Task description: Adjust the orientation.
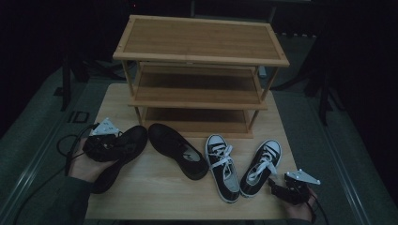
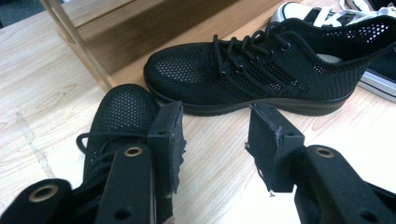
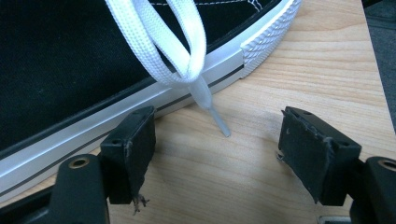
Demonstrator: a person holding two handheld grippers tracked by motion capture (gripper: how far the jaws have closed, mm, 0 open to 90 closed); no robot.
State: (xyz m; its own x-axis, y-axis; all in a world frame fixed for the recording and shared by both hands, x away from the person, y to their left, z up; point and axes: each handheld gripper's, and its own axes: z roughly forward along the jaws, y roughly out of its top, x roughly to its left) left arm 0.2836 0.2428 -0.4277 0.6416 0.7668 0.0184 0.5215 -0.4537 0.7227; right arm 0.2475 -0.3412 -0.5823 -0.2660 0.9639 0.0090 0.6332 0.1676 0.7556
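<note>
Three-tier bamboo shoe rack (image 1: 202, 42) stands at the far side of the light wood table (image 1: 155, 197). All three shelves bare, so nothing is stowed yet. By the look of it the job is shoes onto the rack, and it's at the very start.

Four shoes sit on the tabletop in front of the rack:
- black mesh lace-up trainer on the left (image 1: 121, 154), toe pointing toward the rack, lying partly under the left gripper (image 1: 101, 143) and the hand holding it
- its mate, the second black mesh trainer (image 1: 178, 150), just beside it, angled, toes nearly meeting
- black canvas sneaker with white laces and toe cap (image 1: 222, 166), right of centre
- matching second canvas sneaker (image 1: 260, 166), near the table's right edge

Left gripper: the left gripper view has the jaws spread, bare tabletop between them. The left pad stands close beside the near trainer's (image 2: 123, 116) laces, no pinch. Second trainer (image 2: 261, 74) lies across ahead.

Right gripper (image 1: 293, 190): low at the near right corner, by the heel of the right-hand sneaker. In the right gripper view the jaws are wide apart over bare wood, beside the white rubber sole (image 3: 140, 98); a white lace end (image 3: 219, 123) dangles just ahead. Holding nothing.

My read: zero of four placed. Left: grab each shoe, lift it, set it on a shelf. The left trainer looks like the first pick.
</note>
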